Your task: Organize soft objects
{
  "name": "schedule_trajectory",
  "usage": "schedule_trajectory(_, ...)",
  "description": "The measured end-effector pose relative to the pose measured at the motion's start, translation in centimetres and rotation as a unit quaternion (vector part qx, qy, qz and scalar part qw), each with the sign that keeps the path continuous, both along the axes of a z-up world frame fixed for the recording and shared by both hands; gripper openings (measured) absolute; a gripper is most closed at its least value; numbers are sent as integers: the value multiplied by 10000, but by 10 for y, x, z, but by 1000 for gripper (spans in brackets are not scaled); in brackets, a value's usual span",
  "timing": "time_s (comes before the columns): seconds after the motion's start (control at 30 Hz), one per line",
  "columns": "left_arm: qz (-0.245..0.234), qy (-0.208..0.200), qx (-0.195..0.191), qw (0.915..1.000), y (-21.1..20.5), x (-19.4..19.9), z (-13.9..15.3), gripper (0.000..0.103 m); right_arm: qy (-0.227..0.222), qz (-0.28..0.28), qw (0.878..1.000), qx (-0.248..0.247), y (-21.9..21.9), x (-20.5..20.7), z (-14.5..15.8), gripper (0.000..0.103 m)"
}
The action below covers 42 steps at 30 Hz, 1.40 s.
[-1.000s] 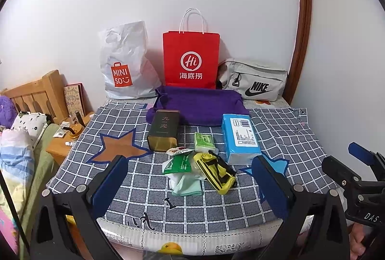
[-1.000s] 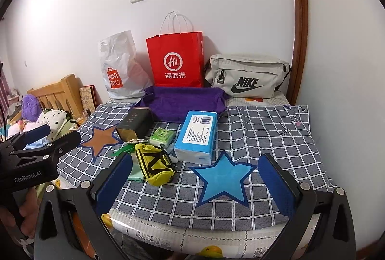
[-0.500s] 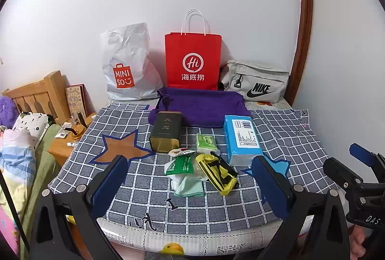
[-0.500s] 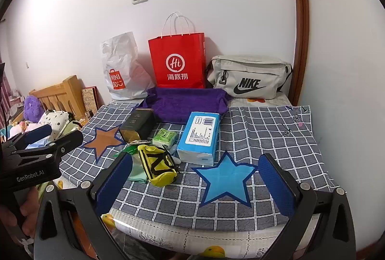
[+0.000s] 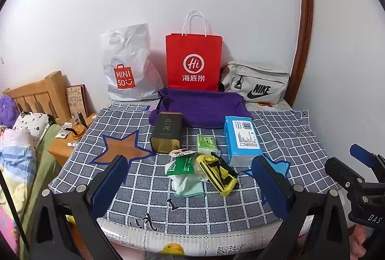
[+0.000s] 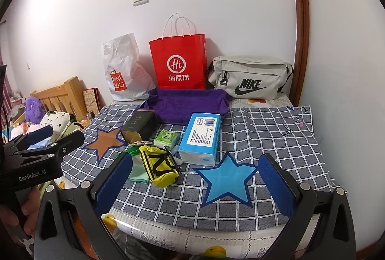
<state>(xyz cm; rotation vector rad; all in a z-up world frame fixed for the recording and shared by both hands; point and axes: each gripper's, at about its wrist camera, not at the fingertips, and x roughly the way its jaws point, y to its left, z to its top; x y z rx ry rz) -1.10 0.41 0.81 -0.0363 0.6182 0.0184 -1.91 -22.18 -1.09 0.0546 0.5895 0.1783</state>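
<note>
On the checked cloth lie a blue tissue pack (image 5: pixel 241 139), a small green tissue pack (image 5: pixel 205 143), a yellow-and-black pouch (image 5: pixel 219 173), a green packet (image 5: pixel 181 165), a pale green cloth (image 5: pixel 189 186) and a dark tin (image 5: pixel 166 131). A purple towel (image 5: pixel 202 107) lies behind them. My left gripper (image 5: pixel 190 187) is open and empty, held before the table's front edge. My right gripper (image 6: pixel 195 183) is open and empty, over the blue star (image 6: pixel 227 178). The pouch (image 6: pixel 160 167) and the blue pack (image 6: pixel 201 137) also show in the right wrist view.
Against the wall stand a white Miniso bag (image 5: pixel 128 67), a red paper bag (image 5: pixel 193 62) and a grey Nike bag (image 5: pixel 256 83). A wooden headboard (image 5: pixel 38 94), a nightstand (image 5: pixel 66 144) and bedding (image 5: pixel 16 159) are at the left.
Both grippers have drawn back and risen slightly, so the table sits a little lower in view. Nothing on the table has moved.
</note>
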Motion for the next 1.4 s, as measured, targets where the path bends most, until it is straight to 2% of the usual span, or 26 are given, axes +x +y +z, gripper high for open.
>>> schedule_trajectory(0.9,1,-34,43,10000,-4,-2,2,103,10,17,10000,49,-6,2,-1,103)
schedule_trajectory(1.2,-141,-25,56,9999,-8,12,7,103,26,26,10000,57,-7,12,-4,103)
schedule_trajectory(1.4,59,276,-15,9996,11,38,-15,103,71,180,9997,116,-6,27,-17,103)
